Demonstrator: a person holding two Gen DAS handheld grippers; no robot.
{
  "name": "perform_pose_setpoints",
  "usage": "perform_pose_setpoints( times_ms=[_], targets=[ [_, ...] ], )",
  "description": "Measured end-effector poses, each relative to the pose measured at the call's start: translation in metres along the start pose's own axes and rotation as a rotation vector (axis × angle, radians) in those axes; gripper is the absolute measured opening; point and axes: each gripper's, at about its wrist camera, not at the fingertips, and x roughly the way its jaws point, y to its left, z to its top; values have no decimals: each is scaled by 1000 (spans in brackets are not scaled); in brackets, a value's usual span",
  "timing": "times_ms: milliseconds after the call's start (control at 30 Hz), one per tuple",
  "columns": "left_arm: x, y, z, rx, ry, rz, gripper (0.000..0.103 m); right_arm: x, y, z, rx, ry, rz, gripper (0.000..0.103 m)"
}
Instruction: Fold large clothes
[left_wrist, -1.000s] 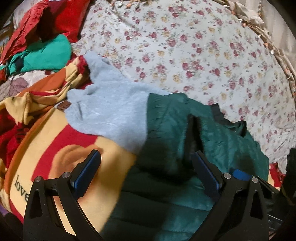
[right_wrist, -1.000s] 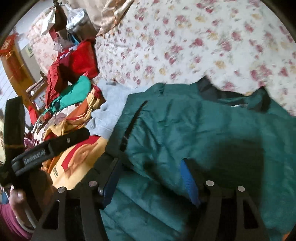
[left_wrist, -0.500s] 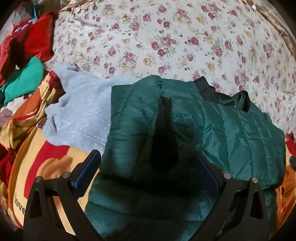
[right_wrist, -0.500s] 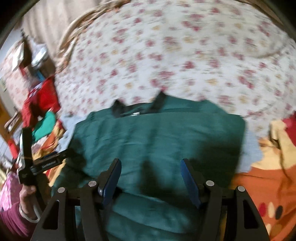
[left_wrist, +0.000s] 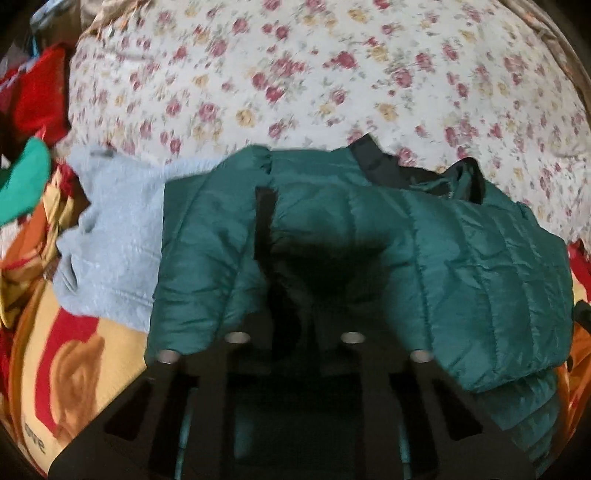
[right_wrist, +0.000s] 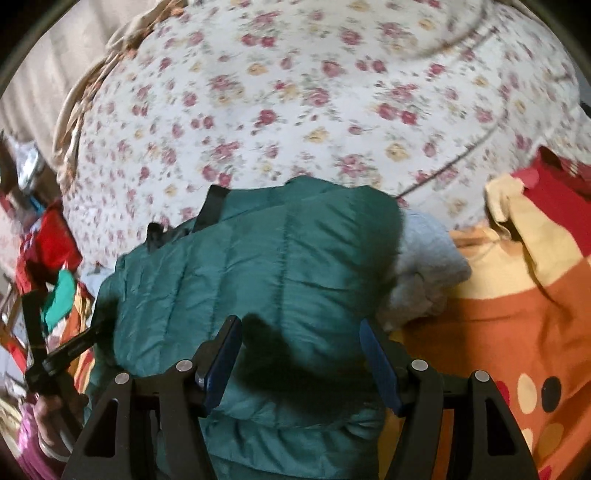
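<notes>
Green quilted puffer jacket lies on the floral bedspread. My left gripper has just clenched its near edge; my right gripper hangs released above it. Fold can start.

Dark green quilted puffer jacket lies folded over, collar toward the floral bedspread.

Only legible text: dark lowercase letters, apparently "love", first letter partly cut off, printed on the yellow-and-red blanket, at its lower left edge. Nothing readable in the right wrist view.
</notes>
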Motion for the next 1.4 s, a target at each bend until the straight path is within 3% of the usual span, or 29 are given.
perform_pose_setpoints(
  times_ms=[233, 367, 500, 567, 667, 867, 900, 967, 1000, 1033, 1200, 1400],
  targets=[
    [-18, 22, 5, -46, -35, -18, 11, -2, 4, 7, -5, -26, 10, 64],
    [-15, 36, 0, -70, -26, 5, 10, 14, 26, 10, -103, -9, 5, 64],
    [-5, 30, -7, -45, -13, 37, 10, 44, 48, 9, -231, 50, -86, 64],
    [-1, 28, -7, -41, -16, 45, 10, 64, 42, 9, -215, 108, -114, 64],
    [3, 29, -2, -46, -18, 56, 10, 73, 30, 14, -150, 118, -70, 64],
    [-3, 38, 6, -48, -9, 35, 12, 26, 15, 26, -80, 28, -17, 65],
    [-6, 40, 6, -58, -11, 22, 16, 15, 10, 29, -61, 3, -15, 65],
    [-13, 45, 6, -88, -8, -6, 33, 2, 6, 34, -49, -24, -11, 65],
    [-16, 46, 7, -104, -12, -20, 49, 0, 7, 37, -53, -28, -14, 65],
    [-23, 48, 8, -125, -31, -40, 57, -1, 11, 39, -65, -25, -19, 65],
    [-43, 40, 12, -150, -112, -76, 69, 23, 37, 41, -150, 12, -17, 65],
    [-13, 16, 6, -53, -43, -29, 69, 77, 54, 39, -208, 83, -84, 65]
  ],
)
